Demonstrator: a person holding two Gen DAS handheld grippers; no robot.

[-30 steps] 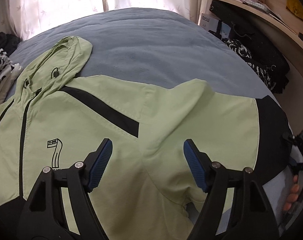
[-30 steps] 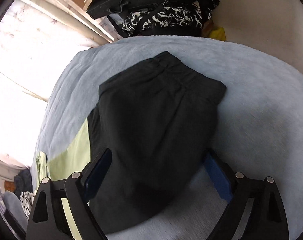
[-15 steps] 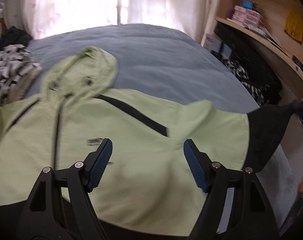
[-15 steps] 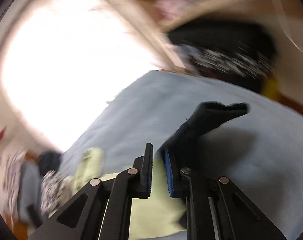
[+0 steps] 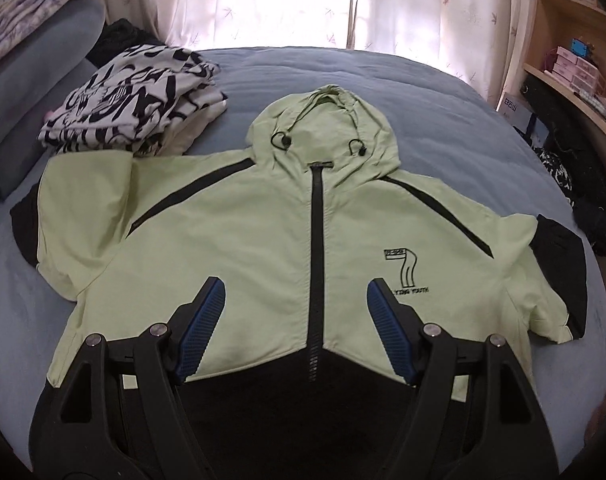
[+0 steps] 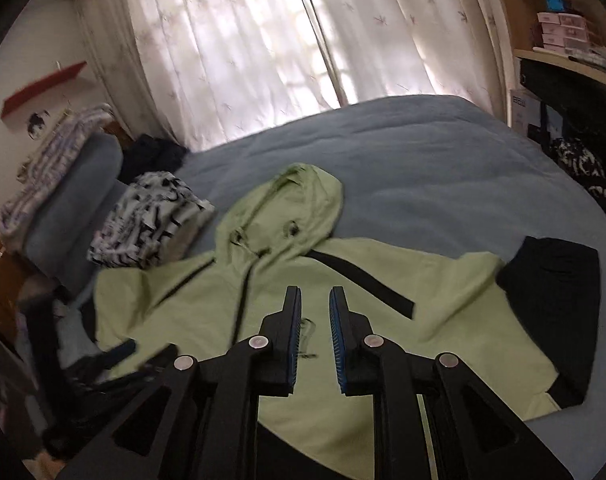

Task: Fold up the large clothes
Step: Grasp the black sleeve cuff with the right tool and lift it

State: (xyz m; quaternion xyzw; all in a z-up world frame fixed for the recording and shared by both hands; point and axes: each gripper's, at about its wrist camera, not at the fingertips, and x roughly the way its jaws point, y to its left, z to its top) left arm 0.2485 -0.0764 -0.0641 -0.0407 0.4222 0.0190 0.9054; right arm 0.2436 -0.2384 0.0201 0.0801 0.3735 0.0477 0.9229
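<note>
A light green hooded jacket (image 5: 255,232) with black trim lies face up on the blue bed (image 5: 443,112), zipper closed and hood (image 5: 323,128) pointing to the window. Its black sleeve end (image 6: 555,304) rests at the jacket's right side. The other sleeve (image 5: 83,216) is bent at the left. My left gripper (image 5: 296,286) hovers open over the lower front, one finger on each side of the zipper, holding nothing. My right gripper (image 6: 315,294) hangs above the chest; its jaws are opening, a narrow gap apart, with nothing between them.
A folded black-and-white patterned garment (image 5: 135,104) lies by the jacket's left shoulder, next to a blue pillow (image 5: 31,92). Dark clothes (image 5: 583,200) pile up off the bed's right edge under wooden shelves (image 5: 575,80). Curtains (image 6: 303,40) hang behind the bed.
Both views swung from the right sleeve to the whole jacket front. The right gripper closed on the black sleeve end, lifted it, then let go; that sleeve end now lies flat.
</note>
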